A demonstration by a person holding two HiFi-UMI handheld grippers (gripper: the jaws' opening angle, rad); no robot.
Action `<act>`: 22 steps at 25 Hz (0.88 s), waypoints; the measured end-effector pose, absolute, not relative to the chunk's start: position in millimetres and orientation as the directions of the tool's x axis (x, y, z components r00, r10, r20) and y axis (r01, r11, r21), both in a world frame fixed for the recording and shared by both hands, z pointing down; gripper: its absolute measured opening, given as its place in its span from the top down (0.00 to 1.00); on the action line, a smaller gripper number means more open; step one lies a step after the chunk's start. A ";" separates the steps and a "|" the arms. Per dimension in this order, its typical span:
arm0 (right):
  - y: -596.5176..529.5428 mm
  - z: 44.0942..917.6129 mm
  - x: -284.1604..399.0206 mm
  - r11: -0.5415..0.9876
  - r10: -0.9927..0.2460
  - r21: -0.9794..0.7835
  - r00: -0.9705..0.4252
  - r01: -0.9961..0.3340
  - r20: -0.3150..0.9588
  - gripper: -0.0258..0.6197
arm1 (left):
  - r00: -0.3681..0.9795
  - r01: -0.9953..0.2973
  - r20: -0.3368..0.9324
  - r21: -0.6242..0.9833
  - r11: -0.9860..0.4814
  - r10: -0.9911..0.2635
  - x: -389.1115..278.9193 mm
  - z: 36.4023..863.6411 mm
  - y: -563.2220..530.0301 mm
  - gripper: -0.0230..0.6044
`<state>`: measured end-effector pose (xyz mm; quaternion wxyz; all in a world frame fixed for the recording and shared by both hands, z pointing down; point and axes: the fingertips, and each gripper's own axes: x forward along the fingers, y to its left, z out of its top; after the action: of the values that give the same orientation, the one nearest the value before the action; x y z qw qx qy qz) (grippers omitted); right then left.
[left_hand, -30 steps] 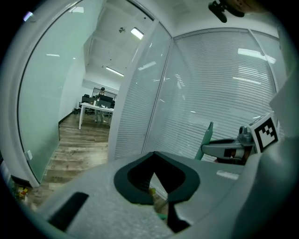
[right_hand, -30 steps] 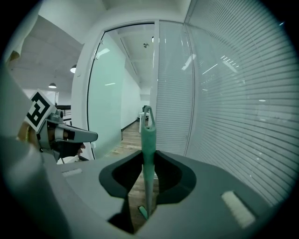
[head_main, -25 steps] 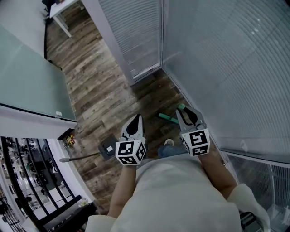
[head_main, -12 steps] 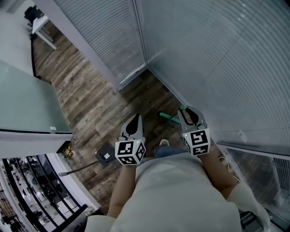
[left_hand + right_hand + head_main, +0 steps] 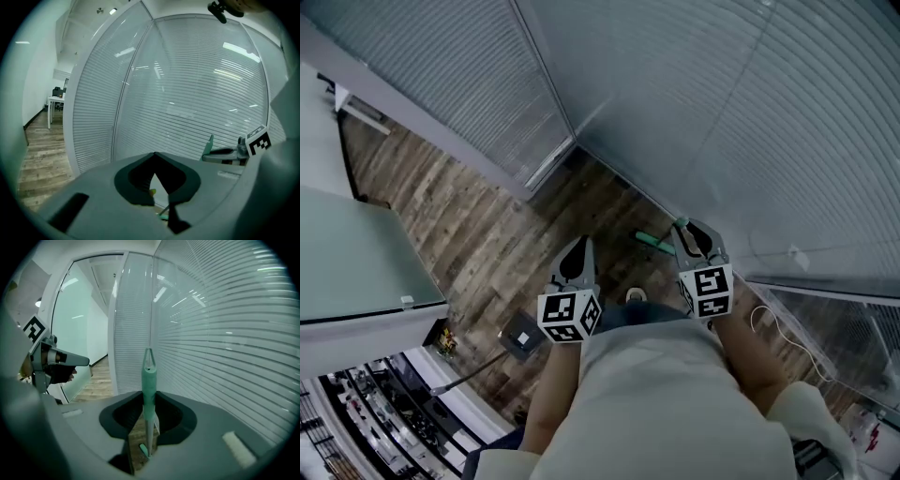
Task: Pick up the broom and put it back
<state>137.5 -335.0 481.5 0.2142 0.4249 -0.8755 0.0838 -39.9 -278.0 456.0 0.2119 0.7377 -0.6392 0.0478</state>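
Note:
The broom has a teal grip [image 5: 149, 380] and a thin pale shaft, and it stands upright between the jaws of my right gripper [image 5: 149, 399], which is shut on it. Its hanging loop rises above the jaws. In the head view its teal lower end [image 5: 654, 243] lies low over the wooden floor, left of the right gripper [image 5: 692, 232]. My left gripper [image 5: 579, 247] hovers beside it, shut, with nothing in it. From the left gripper view [image 5: 153, 155] the right gripper [image 5: 229, 152] shows at the right with the teal grip's top [image 5: 209, 143].
Slatted glass walls [image 5: 703, 112] meet in a corner [image 5: 574, 145] just ahead. A grey flat pan on a long handle [image 5: 522, 333] lies on the floor [image 5: 487, 234] to the left. A white cable [image 5: 778, 328] lies at the right. A frosted glass partition [image 5: 347, 253] stands at the left.
The walls and corner have slid down and left in the head view as I moved toward them. Both grippers keep their places in the picture, and the broom stays in the right one.

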 end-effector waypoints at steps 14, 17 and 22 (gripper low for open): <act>-346.0 544.1 207.1 0.471 -0.764 0.060 -0.373 -0.880 0.527 0.82 | 0.310 -0.940 0.383 0.260 -0.221 -0.870 10.0 479.7 -315.4 0.95; -349.1 558.5 218.1 0.436 -0.769 0.054 -0.341 -0.898 0.541 0.82 | 0.333 -0.934 0.397 0.260 -0.243 -0.855 17.1 491.7 -324.9 0.95; -357.3 585.2 228.6 0.385 -0.766 0.047 -0.291 -0.922 0.573 0.82 | 0.373 -0.921 0.411 0.276 -0.276 -0.832 21.9 507.3 -347.9 0.95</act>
<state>228.6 -357.3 585.2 0.2625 0.5346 -0.7895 0.1482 21.9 -347.9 507.3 0.2388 0.7933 -0.5522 0.0930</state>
